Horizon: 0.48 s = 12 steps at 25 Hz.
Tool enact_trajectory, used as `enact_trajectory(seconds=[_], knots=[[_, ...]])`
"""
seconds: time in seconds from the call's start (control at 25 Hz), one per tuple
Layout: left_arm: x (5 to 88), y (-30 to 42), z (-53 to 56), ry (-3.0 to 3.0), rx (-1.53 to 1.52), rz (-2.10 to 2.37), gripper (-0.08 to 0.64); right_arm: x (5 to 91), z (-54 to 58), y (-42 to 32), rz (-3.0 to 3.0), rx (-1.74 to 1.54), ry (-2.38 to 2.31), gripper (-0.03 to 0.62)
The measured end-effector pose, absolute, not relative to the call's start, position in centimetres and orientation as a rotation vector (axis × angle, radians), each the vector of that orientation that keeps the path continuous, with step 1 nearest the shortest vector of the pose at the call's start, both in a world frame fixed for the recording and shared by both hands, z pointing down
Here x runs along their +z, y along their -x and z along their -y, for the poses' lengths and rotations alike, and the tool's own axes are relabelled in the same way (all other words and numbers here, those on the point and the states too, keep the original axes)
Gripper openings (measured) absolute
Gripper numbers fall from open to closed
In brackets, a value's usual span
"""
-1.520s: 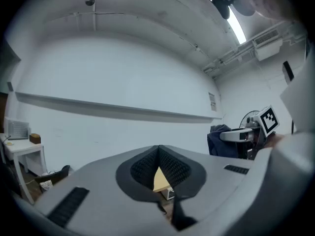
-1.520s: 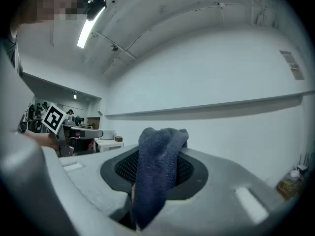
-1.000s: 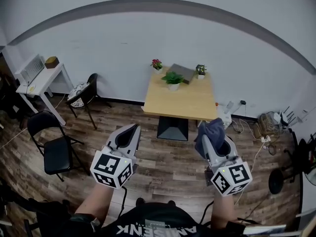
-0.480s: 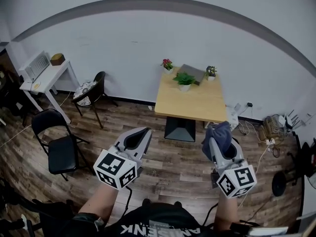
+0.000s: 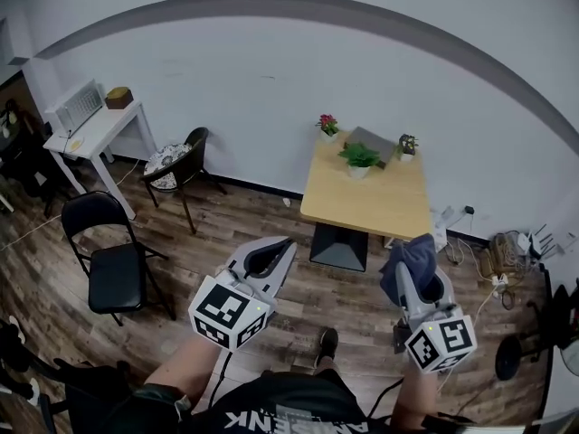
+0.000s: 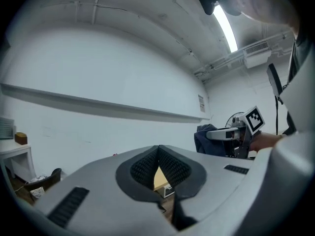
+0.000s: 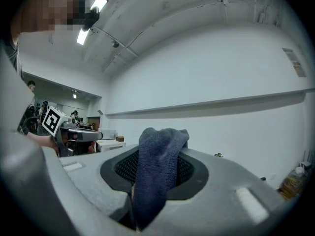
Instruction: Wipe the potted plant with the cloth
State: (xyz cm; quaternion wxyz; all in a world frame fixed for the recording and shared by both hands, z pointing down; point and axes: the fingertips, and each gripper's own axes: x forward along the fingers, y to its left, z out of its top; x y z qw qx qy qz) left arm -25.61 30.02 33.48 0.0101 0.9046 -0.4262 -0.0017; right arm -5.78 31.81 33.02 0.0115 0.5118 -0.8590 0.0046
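Fingers of the right gripper [image 7: 158,154] clamp a dark blue terry cloth [image 7: 153,188], which sticks up between them. The left gripper's [image 6: 158,150] fingers are pressed together with nothing between. Both grippers point level above the brown wood-plank floor [image 5: 348,289], well apart from the light wooden table [image 5: 366,208], where a green leafy plant in a white pot [image 5: 359,157] stands near the far end.
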Motion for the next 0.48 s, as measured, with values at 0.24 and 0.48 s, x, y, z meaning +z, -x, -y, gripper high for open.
enact_trajectory(seconds=[0.24, 0.48], knots=[[33.1, 25.0, -25.3, -2.763, 0.008, 1.456, 0.002, 32.9, -25.5, 4.4, 2.745, 0.03, -1.532, 0.124], [32.8, 22.4, -18.6, -2.674, 0.023, 1.519, 0.002, 31.9, -18.1, 1.5, 2.806, 0.017, -1.446, 0.125]])
